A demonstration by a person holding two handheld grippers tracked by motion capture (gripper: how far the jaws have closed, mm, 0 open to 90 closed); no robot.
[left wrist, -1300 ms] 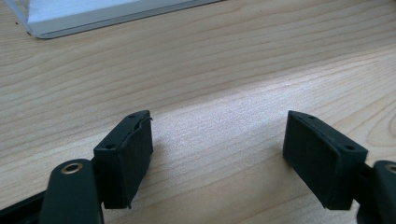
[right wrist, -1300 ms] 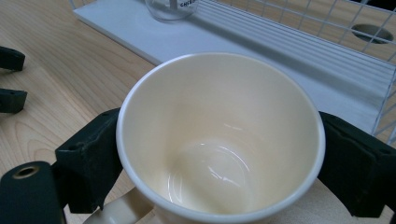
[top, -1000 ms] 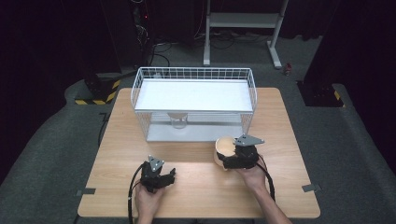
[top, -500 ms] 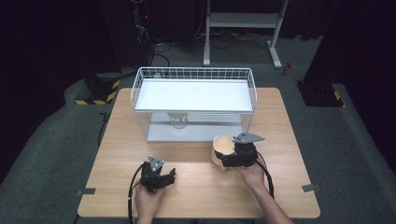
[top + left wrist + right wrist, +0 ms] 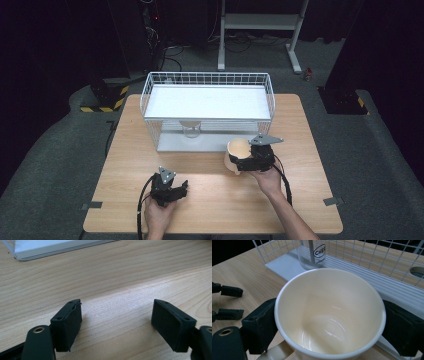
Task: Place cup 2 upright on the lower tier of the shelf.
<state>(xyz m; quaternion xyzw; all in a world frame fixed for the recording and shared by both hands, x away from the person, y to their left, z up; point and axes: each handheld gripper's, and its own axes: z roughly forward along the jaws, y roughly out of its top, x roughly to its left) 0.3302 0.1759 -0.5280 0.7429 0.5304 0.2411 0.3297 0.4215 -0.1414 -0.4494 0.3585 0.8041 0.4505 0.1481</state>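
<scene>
item 1: cream ceramic mug (image 5: 329,312) w/ handle, empty, glossy inside; clamped across its body by black right gripper (image 5: 252,159), one jaw each side. mug sits at table's right-centre, just in front of the white wire basket (image 5: 210,80), tilted toward the person.
item 2: black left gripper (image 5: 117,325), jaws spread wide, nothing between them, low over the light wooden table (image 5: 210,200) near front-left edge; well apart from mug.
item 3: clear glass w/ black printed lettering (image 5: 313,253), upright inside basket, against its front wire wall, close behind mug.
</scene>
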